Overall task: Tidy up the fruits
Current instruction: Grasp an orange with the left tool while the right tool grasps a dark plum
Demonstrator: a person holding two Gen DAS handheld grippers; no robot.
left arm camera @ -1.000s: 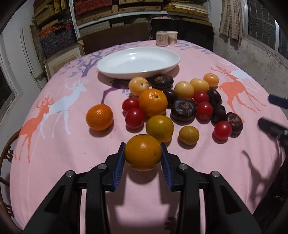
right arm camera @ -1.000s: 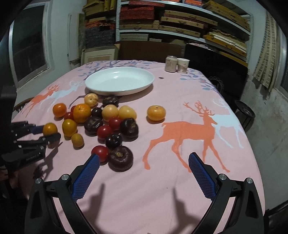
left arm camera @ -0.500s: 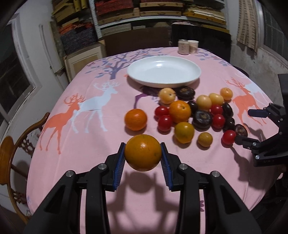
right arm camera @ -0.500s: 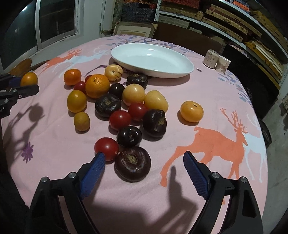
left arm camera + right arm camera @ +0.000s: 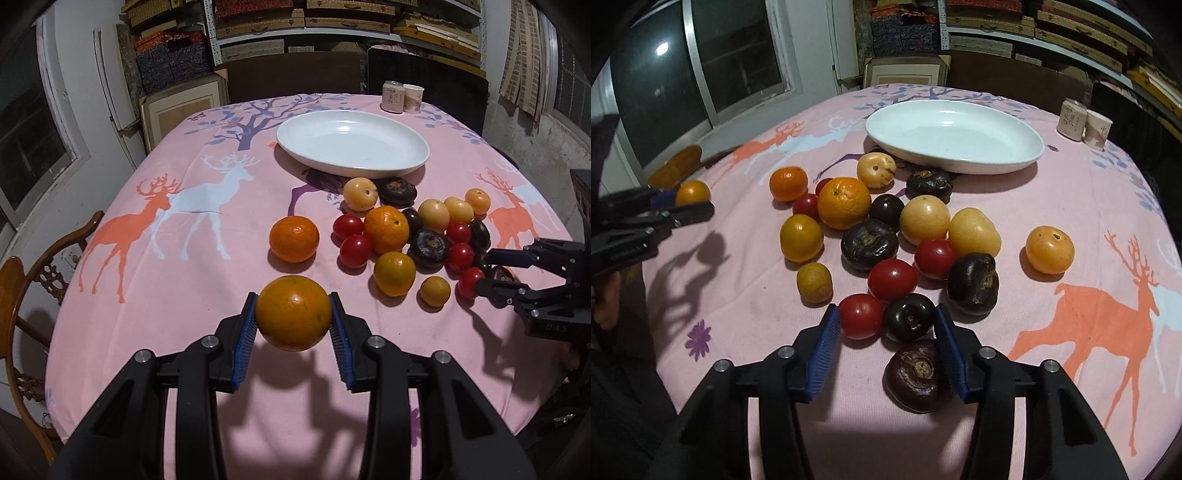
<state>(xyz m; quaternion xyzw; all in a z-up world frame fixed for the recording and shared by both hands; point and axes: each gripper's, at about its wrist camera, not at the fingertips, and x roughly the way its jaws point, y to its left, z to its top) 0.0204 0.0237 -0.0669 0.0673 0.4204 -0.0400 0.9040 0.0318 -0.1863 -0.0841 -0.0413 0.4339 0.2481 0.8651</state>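
My left gripper (image 5: 293, 325) is shut on an orange (image 5: 293, 317) and holds it above the pink tablecloth, near the front left of the fruit pile; it also shows in the right wrist view (image 5: 690, 201). My right gripper (image 5: 886, 332) is open, low over the pile's near edge, with a red tomato (image 5: 860, 315) and a dark purple fruit (image 5: 909, 322) between its fingers. A wrinkled dark fruit (image 5: 916, 373) lies just under the right finger. The empty white oval plate (image 5: 352, 144) sits behind the pile.
Oranges, yellow fruits, tomatoes and dark fruits lie clustered mid-table (image 5: 886, 229). One yellow-orange fruit (image 5: 1049, 249) lies apart to the right. A can and a paper cup (image 5: 402, 96) stand at the far edge. A wooden chair (image 5: 22, 295) is at the left.
The left gripper has lifted the orange and pulled back left. The right gripper has moved forward and down onto the pile's near edge and narrowed around the tomato and dark fruit.
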